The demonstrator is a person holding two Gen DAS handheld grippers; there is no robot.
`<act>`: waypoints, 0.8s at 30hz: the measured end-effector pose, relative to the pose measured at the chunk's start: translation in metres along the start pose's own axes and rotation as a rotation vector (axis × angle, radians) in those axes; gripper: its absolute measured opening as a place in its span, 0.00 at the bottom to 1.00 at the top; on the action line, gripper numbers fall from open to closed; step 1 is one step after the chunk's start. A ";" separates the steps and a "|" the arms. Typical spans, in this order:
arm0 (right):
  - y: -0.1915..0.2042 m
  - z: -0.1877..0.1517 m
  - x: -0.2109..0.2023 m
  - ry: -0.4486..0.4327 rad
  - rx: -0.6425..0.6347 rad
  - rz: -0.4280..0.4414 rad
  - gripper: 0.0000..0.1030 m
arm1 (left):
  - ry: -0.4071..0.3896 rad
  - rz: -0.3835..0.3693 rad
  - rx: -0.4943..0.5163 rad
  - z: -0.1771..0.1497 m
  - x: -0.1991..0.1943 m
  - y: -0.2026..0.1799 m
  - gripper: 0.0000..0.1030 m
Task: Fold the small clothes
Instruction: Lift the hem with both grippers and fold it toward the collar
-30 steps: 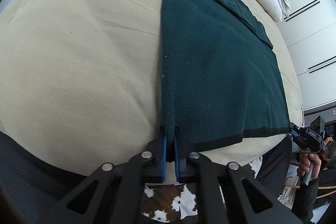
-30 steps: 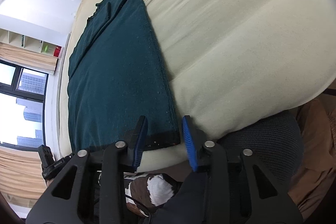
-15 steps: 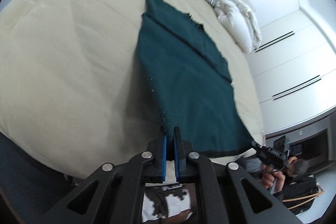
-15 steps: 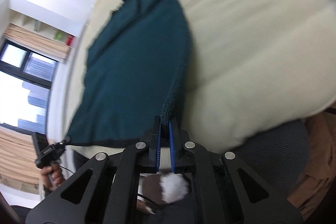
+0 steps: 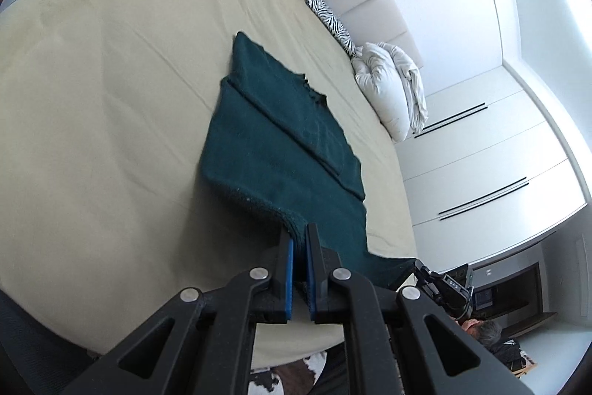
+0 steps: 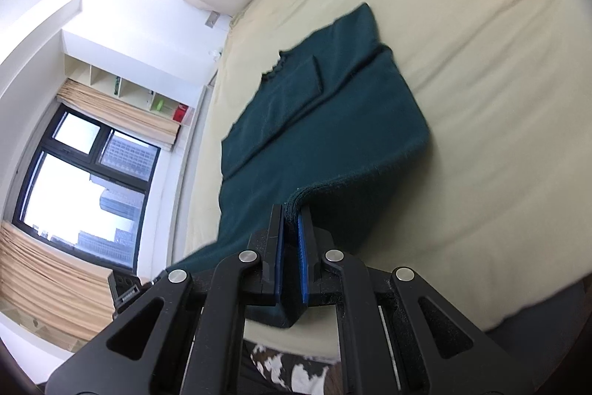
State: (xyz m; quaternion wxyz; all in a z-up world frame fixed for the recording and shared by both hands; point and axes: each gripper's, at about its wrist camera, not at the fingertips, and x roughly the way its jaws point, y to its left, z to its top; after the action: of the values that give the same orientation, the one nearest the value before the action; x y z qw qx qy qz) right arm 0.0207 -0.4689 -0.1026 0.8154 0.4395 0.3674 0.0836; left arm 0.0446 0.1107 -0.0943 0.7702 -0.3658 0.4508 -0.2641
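Left gripper [image 5: 299, 247] and right gripper [image 6: 291, 217]: jaws of each pinched tight on a near hem corner of the dark green garment [image 5: 281, 139], lifted off the bed [image 5: 111, 99]. Far part lies flat, sleeves folded in. Risks: thin bite slips; uneven carry skews the fold; dragging disturbs tucked sleeves.

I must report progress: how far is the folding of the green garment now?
Done: one side strip of the green garment already lies folded over its top. In hand: the left gripper and right gripper each pinch a near corner, lifted off the bed. Left: carrying that edge to the far end.
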 end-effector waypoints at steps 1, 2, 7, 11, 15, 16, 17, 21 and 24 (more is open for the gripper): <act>0.001 0.007 0.002 -0.015 0.005 0.004 0.06 | -0.009 -0.010 -0.006 0.005 0.001 0.000 0.07; 0.002 0.018 0.003 -0.029 0.012 0.008 0.06 | -0.018 -0.019 -0.013 0.010 0.001 0.000 0.07; 0.006 0.069 0.013 -0.094 0.019 0.008 0.06 | -0.059 -0.053 -0.034 0.044 0.015 -0.004 0.07; 0.015 0.110 0.029 -0.125 0.003 0.011 0.06 | -0.089 -0.060 -0.029 0.073 0.031 -0.009 0.07; 0.019 0.155 0.055 -0.165 -0.008 -0.002 0.06 | -0.111 -0.053 -0.033 0.109 0.054 -0.008 0.07; 0.018 0.166 0.062 -0.175 -0.006 -0.008 0.06 | -0.117 -0.049 -0.038 0.119 0.061 -0.008 0.07; 0.018 0.175 0.067 -0.183 -0.007 -0.016 0.06 | -0.122 -0.044 -0.040 0.127 0.067 -0.007 0.07; 0.008 0.215 0.097 -0.206 0.012 -0.060 0.06 | -0.125 -0.015 -0.032 0.165 0.102 -0.008 0.07; 0.001 0.244 0.129 -0.201 0.009 -0.118 0.06 | -0.119 0.014 -0.019 0.192 0.129 -0.007 0.07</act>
State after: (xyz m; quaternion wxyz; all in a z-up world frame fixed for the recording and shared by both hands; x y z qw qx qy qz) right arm 0.2774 -0.5685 -0.0855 0.8495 0.4271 0.3096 -0.0109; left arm 0.2732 0.0738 -0.0908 0.7939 -0.3849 0.4092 -0.2325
